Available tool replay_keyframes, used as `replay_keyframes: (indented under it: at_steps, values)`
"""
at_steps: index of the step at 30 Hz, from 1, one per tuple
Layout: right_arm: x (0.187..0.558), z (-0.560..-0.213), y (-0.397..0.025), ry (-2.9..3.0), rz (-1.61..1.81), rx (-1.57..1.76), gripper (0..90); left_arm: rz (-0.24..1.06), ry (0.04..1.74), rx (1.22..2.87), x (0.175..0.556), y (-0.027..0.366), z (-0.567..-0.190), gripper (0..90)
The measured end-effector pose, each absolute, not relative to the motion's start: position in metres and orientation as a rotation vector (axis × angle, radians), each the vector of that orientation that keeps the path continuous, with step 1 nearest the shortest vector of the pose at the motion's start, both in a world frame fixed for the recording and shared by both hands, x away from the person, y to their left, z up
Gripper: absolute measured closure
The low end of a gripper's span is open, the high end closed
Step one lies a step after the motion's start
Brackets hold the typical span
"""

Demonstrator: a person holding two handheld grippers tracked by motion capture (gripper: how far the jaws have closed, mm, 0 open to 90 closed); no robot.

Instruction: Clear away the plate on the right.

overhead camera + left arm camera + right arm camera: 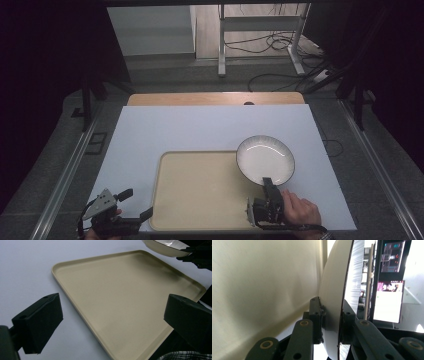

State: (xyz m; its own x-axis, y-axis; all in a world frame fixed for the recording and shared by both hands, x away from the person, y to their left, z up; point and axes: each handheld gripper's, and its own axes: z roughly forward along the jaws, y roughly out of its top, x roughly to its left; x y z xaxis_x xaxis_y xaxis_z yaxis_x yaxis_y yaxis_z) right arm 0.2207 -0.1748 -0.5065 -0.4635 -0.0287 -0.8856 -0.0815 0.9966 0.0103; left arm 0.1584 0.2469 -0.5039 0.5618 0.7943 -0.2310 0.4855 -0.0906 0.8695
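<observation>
Black jaws of the right gripper point(269, 184) were clamped on the near rim of a white plate point(265, 159), one jaw under the rim and one over it, as the right gripper view confirmed point(331, 320). In the high view this gripper sat at the lower right of the frame, held by the person's right hand point(300, 210). The plate point(337, 290) had a dark edge line and fine radial ridges on its inner face. It lay right of centre in the high view, overlapping the far right corner of a beige tray point(200, 190) and appearing lifted off it; in the left gripper view its underside point(162, 247) showed at the upper right, above the tray's corner.

The left gripper point(134, 205) was at the lower left of the high view, jaws spread wide and holding nothing. It sat just beside the tray's near left corner, over the white sheet point(210, 125) covering the table. In the left gripper view the two jaw pads stood at the frame's lower left and lower right, with the bare tray point(125, 302) between them and farther off.

Beyond the white sheet, a strip of wooden tabletop point(215, 98) showed at the far edge. Cables point(270, 45) lay on the floor at the upper part of the frame, near a pale metal table frame point(260, 30).
</observation>
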Motion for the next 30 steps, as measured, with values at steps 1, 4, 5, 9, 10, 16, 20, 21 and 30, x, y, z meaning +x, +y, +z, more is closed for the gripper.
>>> replay_keyframes:
  at_steps: [1, 4, 5, 9, 10, 16, 20, 21, 30]
  values:
    - [0.219, -0.508, -0.171, 2.041, 0.084, -0.099, 76.9, 0.366, 1.067, 1.742, 0.158, 0.247, -0.504, 1.7]
    - [0.215, -0.507, -0.167, 2.044, 0.070, -0.105, 76.9, 0.366, 1.067, 1.741, 0.158, 0.247, -0.504, 1.7]
    - [0.215, -0.509, -0.165, 2.036, 0.092, -0.116, 76.8, 0.366, 1.067, 1.741, 0.158, 0.247, -0.504, 1.7]
    - [0.211, -0.509, -0.157, 2.031, 0.120, -0.153, 76.8, 0.367, 1.067, 1.742, 0.158, 0.247, -0.504, 1.7]
    - [0.210, -0.509, -0.154, 2.040, 0.120, -0.158, 76.8, 0.367, 1.067, 1.742, 0.158, 0.247, -0.504, 1.7]
    - [0.202, -0.509, -0.142, 2.039, 0.131, -0.196, 76.7, 0.366, 1.069, 1.741, 0.158, 0.247, -0.504, 1.7]
    - [0.200, -0.513, -0.135, 2.032, 0.173, -0.228, 76.6, 0.366, 1.069, 1.741, 0.158, 0.247, -0.504, 1.7]
    - [0.197, -0.512, -0.131, 2.040, 0.161, -0.234, 76.6, 0.367, 1.068, 1.742, 0.158, 0.247, -0.504, 1.7]
    - [0.194, -0.519, -0.116, 2.044, 0.199, -0.284, 76.4, 0.368, 1.066, 1.743, 0.158, 0.246, -0.504, 1.7]
